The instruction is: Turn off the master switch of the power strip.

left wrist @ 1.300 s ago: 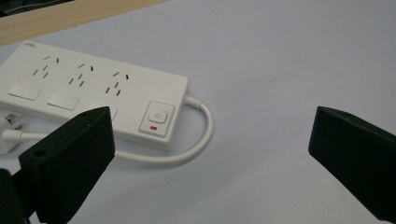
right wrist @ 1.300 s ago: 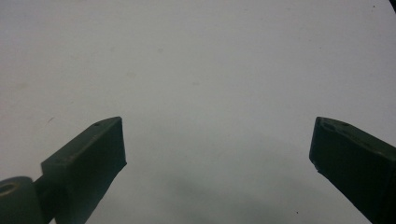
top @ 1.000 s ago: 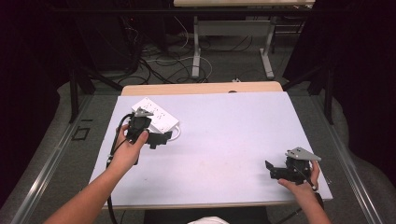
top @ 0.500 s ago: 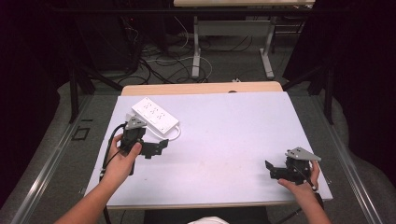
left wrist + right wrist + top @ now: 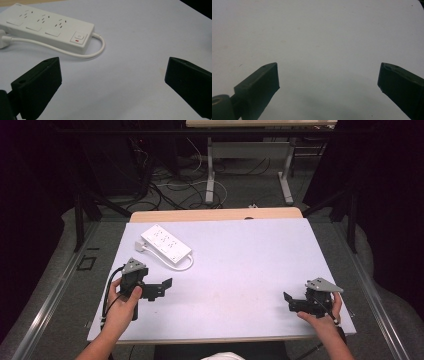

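White plastic power strip (image 5: 166, 243) with looped white cord (image 5: 82, 53), lying far left on pale table (image 5: 240, 265). Left gripper (image 5: 160, 287) near, jaws spread, empty. Right gripper (image 5: 294, 304) near right, likewise spread. Probably approach stage; next, reaching forward to grasp.

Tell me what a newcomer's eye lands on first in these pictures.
The white power strip lies at the far left of the pale table, its cord curling round its near end. The left gripper sits just in front of it, jaws wide open and empty. At the near right edge the right gripper rests, also open over bare tabletop.
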The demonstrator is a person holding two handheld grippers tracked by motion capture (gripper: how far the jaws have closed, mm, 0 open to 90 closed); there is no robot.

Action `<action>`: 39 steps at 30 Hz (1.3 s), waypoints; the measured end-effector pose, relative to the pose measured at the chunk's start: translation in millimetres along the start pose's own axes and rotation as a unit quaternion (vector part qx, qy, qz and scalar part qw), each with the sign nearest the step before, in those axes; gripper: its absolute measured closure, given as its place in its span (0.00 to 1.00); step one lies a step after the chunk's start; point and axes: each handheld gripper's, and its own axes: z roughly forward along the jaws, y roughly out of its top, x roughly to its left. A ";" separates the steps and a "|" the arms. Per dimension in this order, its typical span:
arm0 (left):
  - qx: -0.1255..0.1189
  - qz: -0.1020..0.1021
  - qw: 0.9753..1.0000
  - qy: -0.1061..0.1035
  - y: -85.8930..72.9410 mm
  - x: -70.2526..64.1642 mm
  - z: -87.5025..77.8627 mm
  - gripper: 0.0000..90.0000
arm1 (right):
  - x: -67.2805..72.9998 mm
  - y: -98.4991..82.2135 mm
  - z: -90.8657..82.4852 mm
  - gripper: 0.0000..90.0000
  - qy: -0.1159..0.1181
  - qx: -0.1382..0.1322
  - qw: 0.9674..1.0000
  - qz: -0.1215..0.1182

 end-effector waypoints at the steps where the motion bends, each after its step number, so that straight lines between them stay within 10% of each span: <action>1: 0.003 0.000 1.000 0.002 -2.9 1.6 -0.7 0.01 | 0.1 -0.1 0.3 0.03 -0.003 -0.002 1.000 0.001; 39: -0.028 -0.063 0.997 0.044 -67.6 33.7 1.0 0.01 | 0.5 0.6 1.4 0.03 0.001 -0.002 1.000 0.000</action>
